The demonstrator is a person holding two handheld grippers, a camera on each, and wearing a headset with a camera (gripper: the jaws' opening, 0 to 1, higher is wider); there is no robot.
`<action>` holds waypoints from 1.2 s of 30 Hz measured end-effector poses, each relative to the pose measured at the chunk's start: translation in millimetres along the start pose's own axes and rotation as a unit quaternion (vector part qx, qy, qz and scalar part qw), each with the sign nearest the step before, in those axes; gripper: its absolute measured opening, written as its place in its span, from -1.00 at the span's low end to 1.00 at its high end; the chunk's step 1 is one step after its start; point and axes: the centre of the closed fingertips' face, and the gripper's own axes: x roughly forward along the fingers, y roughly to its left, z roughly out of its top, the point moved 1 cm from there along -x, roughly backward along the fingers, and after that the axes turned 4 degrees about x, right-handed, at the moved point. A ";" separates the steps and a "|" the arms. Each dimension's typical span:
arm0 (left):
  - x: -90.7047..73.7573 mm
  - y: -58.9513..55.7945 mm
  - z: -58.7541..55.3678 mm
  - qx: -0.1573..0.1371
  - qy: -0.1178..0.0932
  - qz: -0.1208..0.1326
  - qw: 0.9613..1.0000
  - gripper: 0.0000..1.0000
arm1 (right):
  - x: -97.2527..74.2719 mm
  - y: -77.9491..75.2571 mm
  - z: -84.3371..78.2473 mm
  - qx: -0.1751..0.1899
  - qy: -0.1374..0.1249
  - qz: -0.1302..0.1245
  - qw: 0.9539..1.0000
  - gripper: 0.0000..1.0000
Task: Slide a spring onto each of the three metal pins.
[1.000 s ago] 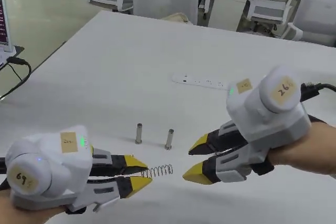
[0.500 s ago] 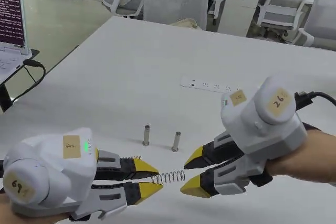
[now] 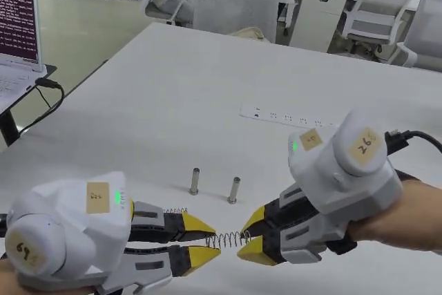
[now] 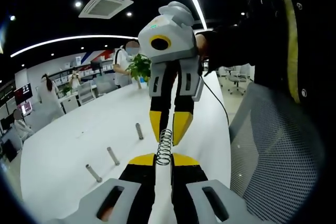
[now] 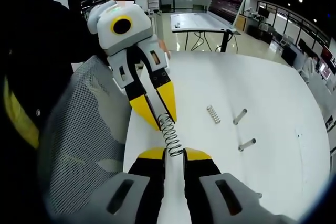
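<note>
2 upright pins (image 3: 195, 180), power strip (image 3: 286, 117) beyond the spring (image 3: 228, 240)

The head view looks forward and down from above the near edge of the bench (image 3: 173, 88). The left gripper (image 3: 215, 240) is close below the lens at 7 o'clock and the right gripper (image 3: 246, 238) at 5 o'clock. Each gripper view rides low along its own jaws. The two face each other nose to nose, very near, with the opposite gripper at 12 o'clock. All three views share the spring (image 3: 228, 240) gripped between both tips and the pins (image 3: 195, 180) standing on the bench.
</note>
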 end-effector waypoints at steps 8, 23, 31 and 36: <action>-0.7 0.8 -3.4 -0.003 -0.002 0.002 1.000 -0.95 | -4.2 2.1 8.1 -0.008 0.002 -0.004 1.000 -0.83; 3.0 1.3 -6.9 -0.006 -0.006 0.001 1.000 -0.96 | -10.9 9.2 26.9 -0.035 0.012 0.002 0.999 -0.82; 3.5 2.6 -6.2 -0.009 -0.012 0.003 1.000 -0.96 | -11.2 14.4 38.2 -0.057 0.022 0.007 0.998 -0.83; 3.3 3.7 -4.4 -0.010 -0.016 0.004 1.000 -0.96 | -11.3 15.0 44.4 -0.067 0.028 0.009 0.997 -0.83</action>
